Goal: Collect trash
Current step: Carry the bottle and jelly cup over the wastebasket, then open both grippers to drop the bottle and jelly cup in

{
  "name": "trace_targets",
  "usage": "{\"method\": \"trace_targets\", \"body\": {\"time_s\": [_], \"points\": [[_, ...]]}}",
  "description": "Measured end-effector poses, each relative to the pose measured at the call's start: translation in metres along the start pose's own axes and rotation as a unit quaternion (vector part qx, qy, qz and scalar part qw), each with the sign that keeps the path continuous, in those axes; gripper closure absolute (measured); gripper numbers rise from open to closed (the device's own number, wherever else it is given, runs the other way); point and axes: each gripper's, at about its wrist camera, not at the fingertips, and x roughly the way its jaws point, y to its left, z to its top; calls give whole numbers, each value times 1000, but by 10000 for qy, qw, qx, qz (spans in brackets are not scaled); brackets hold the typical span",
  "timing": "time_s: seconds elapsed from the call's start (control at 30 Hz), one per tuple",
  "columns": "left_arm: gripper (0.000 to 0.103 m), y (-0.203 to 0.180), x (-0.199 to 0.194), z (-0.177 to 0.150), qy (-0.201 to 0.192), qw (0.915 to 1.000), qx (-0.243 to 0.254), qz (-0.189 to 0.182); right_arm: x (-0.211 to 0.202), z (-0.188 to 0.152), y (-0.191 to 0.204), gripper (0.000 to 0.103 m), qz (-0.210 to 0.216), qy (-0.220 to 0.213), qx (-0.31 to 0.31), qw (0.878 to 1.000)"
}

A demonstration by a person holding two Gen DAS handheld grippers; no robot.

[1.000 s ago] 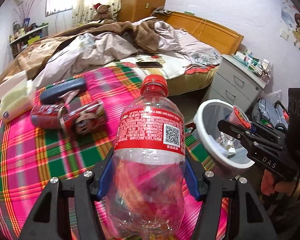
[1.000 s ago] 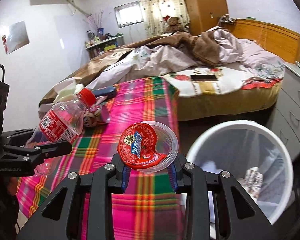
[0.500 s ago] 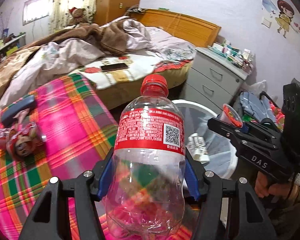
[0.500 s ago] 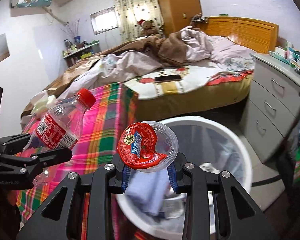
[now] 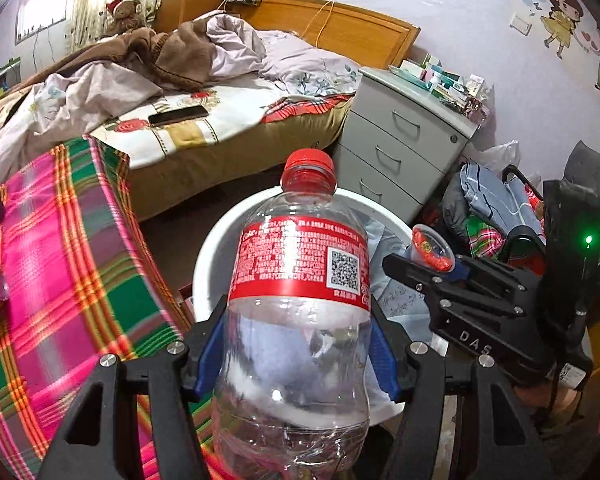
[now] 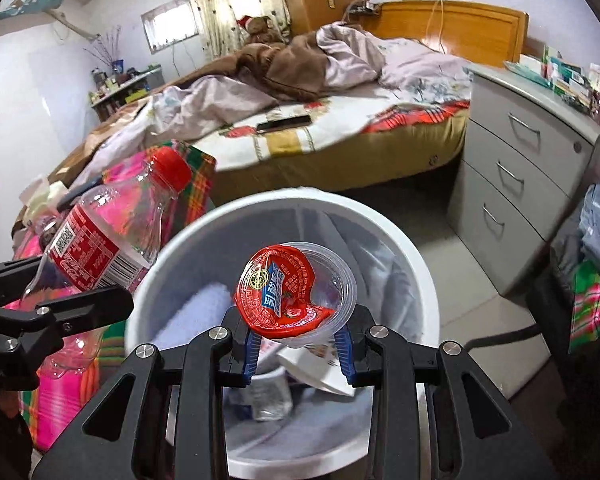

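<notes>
My left gripper [image 5: 296, 356] is shut on an empty clear plastic bottle [image 5: 300, 300] with a red cap and red label, held over the near rim of a white trash bin [image 5: 208, 256]. My right gripper [image 6: 298, 346] is shut on a clear plastic cup [image 6: 300, 292] with a peeled red foil lid, held above the open bin [image 6: 415, 260]. The bottle [image 6: 100, 240] also shows at the left of the right wrist view, and the cup [image 5: 431, 246] at the right of the left wrist view. The bin holds paper and other trash.
A table with a pink and green plaid cloth [image 5: 68, 264] stands left of the bin. Behind lies a bed [image 5: 204, 92] with rumpled blankets and a phone [image 5: 178, 115]. A grey drawer unit [image 5: 403, 136] stands right of the bed. Bags and clothes [image 5: 495, 208] lie on the floor at the right.
Both grippers have swung right, from over the plaid table to over the white bin, still holding the bottle and the cup. The cans on the table have left the view.
</notes>
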Motion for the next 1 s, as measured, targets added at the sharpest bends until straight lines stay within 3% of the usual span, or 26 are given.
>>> {"method": "trace_targets", "body": {"time_s": [0.2,0.27,0.3,0.33,0.7,1.0], "points": [[38,-1,15,2,54,9999,-132,-91,8,-4,-8,69,-89,184,-25,9998],[37,0,18,2,84,9998,-150,-132,10,-3,-9,55,-99,202,6,9997],[37,0,19,1,104,9997,-164,-147,10,-3,-11,40,-97,212,27,9997],[32,0,19,1,92,9997,-183,-157,11,-3,-12,37,-91,215,48,9997],[29,12,1,-1,-132,9993,-320,-157,2,-4,-12,37,-134,68,130,9998],[29,36,-26,-6,-433,9976,-543,75,-11,3,4,37,-42,-166,25,9998]]}}
